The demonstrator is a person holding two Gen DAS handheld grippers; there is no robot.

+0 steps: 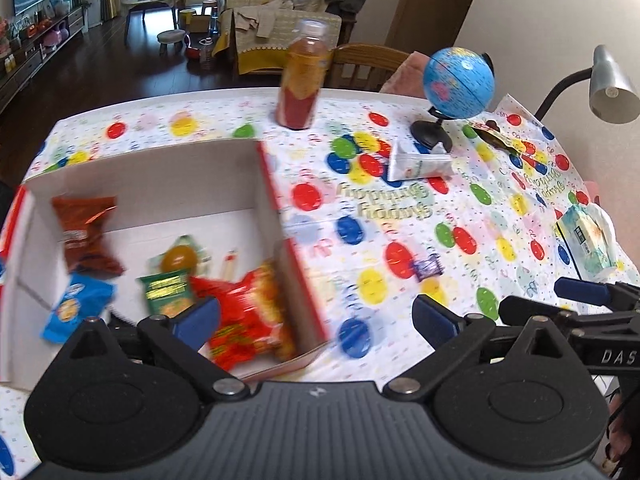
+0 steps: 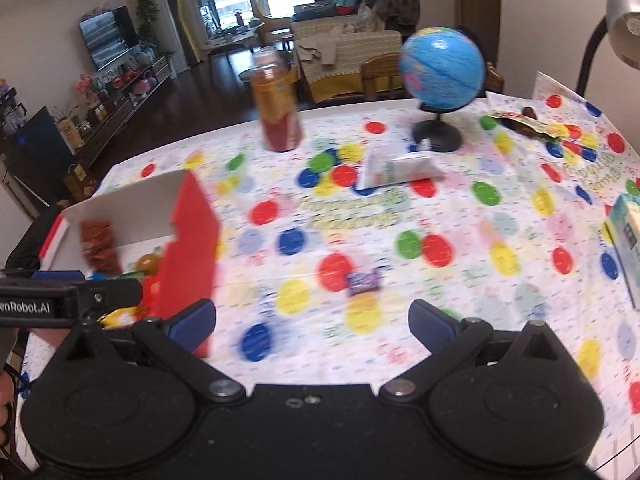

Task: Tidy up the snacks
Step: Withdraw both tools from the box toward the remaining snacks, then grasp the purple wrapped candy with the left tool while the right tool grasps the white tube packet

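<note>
A white box with red sides (image 1: pixel 152 184) stands on the table at left and holds several snack packs: a brown bag (image 1: pixel 86 236), a blue pack (image 1: pixel 74 306), a green pack (image 1: pixel 166 290) and a red bag (image 1: pixel 248 312). My left gripper (image 1: pixel 316 318) is open and empty over the box's right wall. My right gripper (image 2: pixel 312 320) is open and empty above the table, right of the box (image 2: pixel 188 236). A small purple candy (image 2: pixel 363 282) lies just ahead of it; the candy also shows in the left wrist view (image 1: pixel 428 267). A white pouch (image 2: pixel 400 170) lies farther back.
A juice bottle (image 1: pixel 302 76) stands at the table's far edge. A blue globe (image 1: pixel 458 82), a dark snack wrapper (image 1: pixel 494 136), a tissue pack (image 1: pixel 588 240) and a desk lamp (image 1: pixel 608 86) are on the right. A wooden chair (image 1: pixel 368 66) stands behind the table.
</note>
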